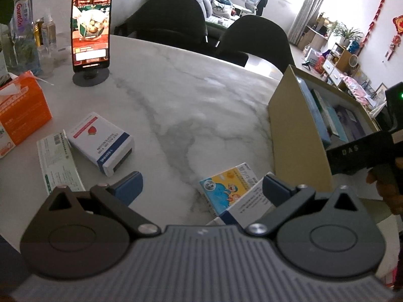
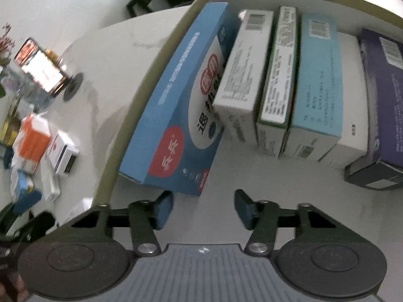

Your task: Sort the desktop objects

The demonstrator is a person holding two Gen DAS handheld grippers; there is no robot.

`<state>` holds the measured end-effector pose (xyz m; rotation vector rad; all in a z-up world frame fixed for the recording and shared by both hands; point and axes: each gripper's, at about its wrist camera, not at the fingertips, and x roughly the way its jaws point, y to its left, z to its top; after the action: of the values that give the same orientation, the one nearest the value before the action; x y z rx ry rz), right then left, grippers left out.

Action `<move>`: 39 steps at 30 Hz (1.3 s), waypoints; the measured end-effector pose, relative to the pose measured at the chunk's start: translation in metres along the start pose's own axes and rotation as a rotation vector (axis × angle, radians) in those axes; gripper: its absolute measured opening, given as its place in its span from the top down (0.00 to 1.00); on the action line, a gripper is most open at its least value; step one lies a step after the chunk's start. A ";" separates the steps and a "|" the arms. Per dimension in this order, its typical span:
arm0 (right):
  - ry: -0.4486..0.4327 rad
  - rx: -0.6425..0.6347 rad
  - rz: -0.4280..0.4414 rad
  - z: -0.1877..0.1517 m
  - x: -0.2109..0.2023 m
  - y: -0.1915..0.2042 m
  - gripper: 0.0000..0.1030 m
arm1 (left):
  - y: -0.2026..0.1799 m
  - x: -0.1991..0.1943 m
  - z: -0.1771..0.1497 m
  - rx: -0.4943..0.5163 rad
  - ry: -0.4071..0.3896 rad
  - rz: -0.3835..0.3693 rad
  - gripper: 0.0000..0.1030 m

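My left gripper (image 1: 201, 188) is open and empty, low over the marble table (image 1: 191, 105). A yellow-and-blue cartoon medicine box (image 1: 226, 188) lies just inside its right finger, on top of a white-and-blue box (image 1: 249, 206). A white box with a red strawberry and blue end (image 1: 100, 141) and a long white-green box (image 1: 58, 161) lie to the left. My right gripper (image 2: 202, 210) is open and empty inside the cardboard tray (image 2: 141, 95), just below a leaning blue box (image 2: 181, 105). Several boxes stand in a row in the tray, among them a light-blue one (image 2: 320, 80) and a dark purple one (image 2: 382, 110).
An orange tissue box (image 1: 22, 108) sits at the left. A phone on a round stand (image 1: 90, 27) and bottles (image 1: 22, 17) stand at the back left. Two dark chairs (image 1: 254, 40) are behind the table. The tray (image 1: 297, 136) sits at the table's right edge.
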<state>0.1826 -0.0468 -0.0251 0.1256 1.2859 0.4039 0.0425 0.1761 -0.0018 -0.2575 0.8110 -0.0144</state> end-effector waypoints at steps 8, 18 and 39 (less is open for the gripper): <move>-0.099 0.047 0.007 0.002 0.002 0.004 0.57 | 0.002 0.004 -0.001 -0.004 0.010 0.004 0.00; -0.140 0.100 0.042 0.002 0.001 0.002 0.54 | 0.017 0.001 -0.003 -0.031 0.008 0.042 0.00; -0.356 0.075 0.011 -0.042 -0.059 0.006 0.22 | 0.076 -0.003 -0.012 -0.073 -0.002 0.175 0.00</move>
<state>0.1284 -0.0686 0.0185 0.2559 0.9495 0.3255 0.0254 0.2471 -0.0246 -0.2545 0.8308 0.1796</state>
